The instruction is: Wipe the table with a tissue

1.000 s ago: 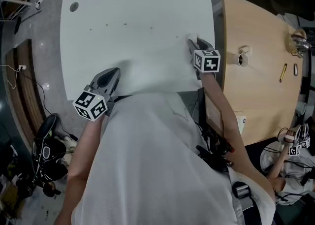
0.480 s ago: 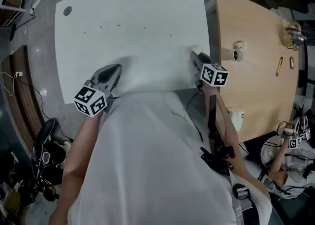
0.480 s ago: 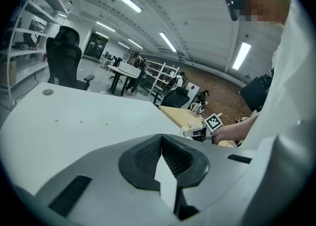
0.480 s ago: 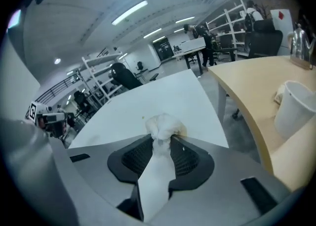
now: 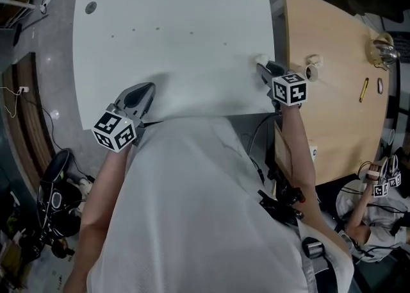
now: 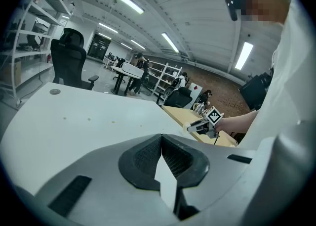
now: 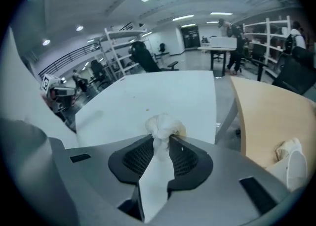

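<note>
Smooth white table point(image 5: 173, 41), crumpled tissue point(image 7: 163, 125) wad.

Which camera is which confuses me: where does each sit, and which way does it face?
Head view: on the head, looking steeply down at the white table; shirt, forearms, left gripper, right gripper show.
Left gripper view: on left gripper, facing across table; shut fingers show.
Right gripper view: on right gripper, facing along table; fingers, just closing, pinch tissue.
Shared: each gripper view shows the other gripper.
</note>
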Tool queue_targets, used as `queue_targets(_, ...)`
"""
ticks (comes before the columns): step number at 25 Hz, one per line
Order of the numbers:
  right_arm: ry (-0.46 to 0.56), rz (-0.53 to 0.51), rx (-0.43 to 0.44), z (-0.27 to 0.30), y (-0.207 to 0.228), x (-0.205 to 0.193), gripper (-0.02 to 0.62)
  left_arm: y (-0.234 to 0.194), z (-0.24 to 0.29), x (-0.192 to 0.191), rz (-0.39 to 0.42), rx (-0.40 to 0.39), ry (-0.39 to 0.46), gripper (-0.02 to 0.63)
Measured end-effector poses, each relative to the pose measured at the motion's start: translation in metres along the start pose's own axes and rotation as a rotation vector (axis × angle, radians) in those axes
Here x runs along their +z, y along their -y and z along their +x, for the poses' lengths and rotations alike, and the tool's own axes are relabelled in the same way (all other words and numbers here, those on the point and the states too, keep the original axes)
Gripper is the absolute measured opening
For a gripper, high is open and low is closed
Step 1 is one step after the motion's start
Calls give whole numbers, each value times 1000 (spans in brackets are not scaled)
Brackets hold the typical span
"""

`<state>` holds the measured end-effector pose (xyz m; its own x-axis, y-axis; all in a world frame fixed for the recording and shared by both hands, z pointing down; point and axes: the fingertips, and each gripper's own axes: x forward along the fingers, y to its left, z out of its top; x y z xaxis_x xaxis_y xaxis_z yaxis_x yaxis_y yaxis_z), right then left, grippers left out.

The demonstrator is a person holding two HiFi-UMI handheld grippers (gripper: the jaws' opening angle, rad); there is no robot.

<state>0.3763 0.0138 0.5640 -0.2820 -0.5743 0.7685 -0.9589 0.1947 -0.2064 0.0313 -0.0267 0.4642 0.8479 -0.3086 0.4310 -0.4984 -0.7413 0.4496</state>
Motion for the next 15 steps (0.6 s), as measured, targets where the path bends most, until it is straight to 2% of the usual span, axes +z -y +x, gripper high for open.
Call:
queue_targets(2,-103,-78,78,2,-12,-16,104,-3,-3,-4,-10,9,-1,6)
queue_targets(4,-171,-141,114,13,-23,-30,103,-3,-5,-6,-14,13,-2,6)
queue_targets(10,-97,-93,110,33,-28,-24,91,-6,-7,-2,-15,15,-1,6)
queue_targets(12,-93,-122,116,34,-30,-23,91,-6,-6,-3,-14,16,-7,6)
queue_targets(15,-112,-219,89,32,-32,-22,92,-4,-2,-1,-5,7,-15,6)
